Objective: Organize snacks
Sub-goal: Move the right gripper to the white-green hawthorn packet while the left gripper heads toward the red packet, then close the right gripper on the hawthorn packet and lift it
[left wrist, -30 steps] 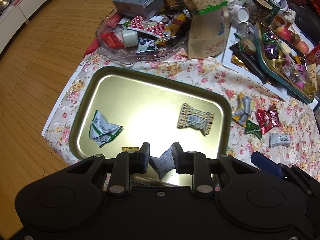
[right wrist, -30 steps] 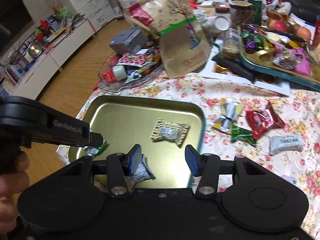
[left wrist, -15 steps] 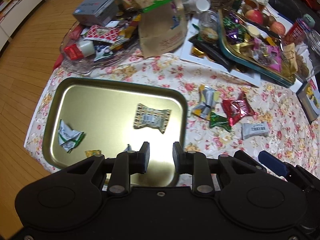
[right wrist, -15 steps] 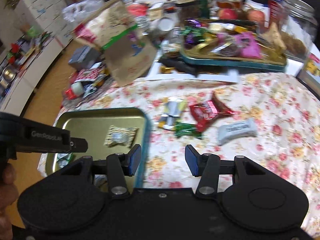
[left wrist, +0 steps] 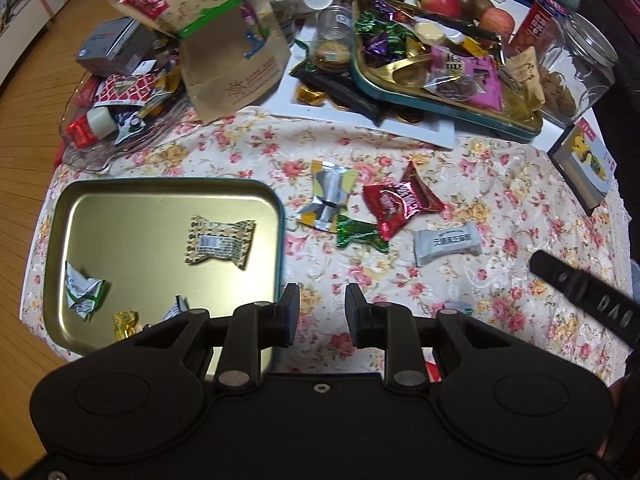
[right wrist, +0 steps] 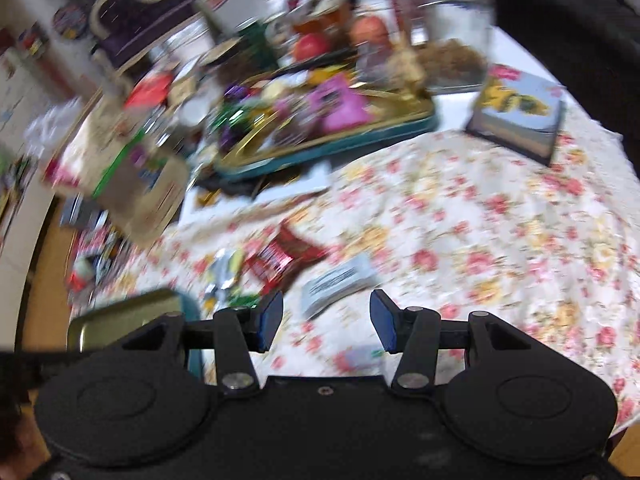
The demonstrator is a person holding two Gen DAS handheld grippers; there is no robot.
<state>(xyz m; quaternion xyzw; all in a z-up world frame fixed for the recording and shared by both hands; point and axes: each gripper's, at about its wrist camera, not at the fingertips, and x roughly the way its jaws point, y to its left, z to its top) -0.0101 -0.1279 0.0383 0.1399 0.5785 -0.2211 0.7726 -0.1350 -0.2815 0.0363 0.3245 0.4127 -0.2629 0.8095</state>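
Beside gold tray [left wrist: 60, 240]: red packet [left wrist: 400, 204] | white packet [left wrist: 446, 242] | green candy [left wrist: 358, 234]

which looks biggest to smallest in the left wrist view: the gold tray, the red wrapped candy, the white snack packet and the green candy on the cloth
1. gold tray, by far the largest.
2. red wrapped candy.
3. white snack packet, close to the red one; they lie at a similar distance from the camera, so the order is unsure.
4. green candy, the smallest.
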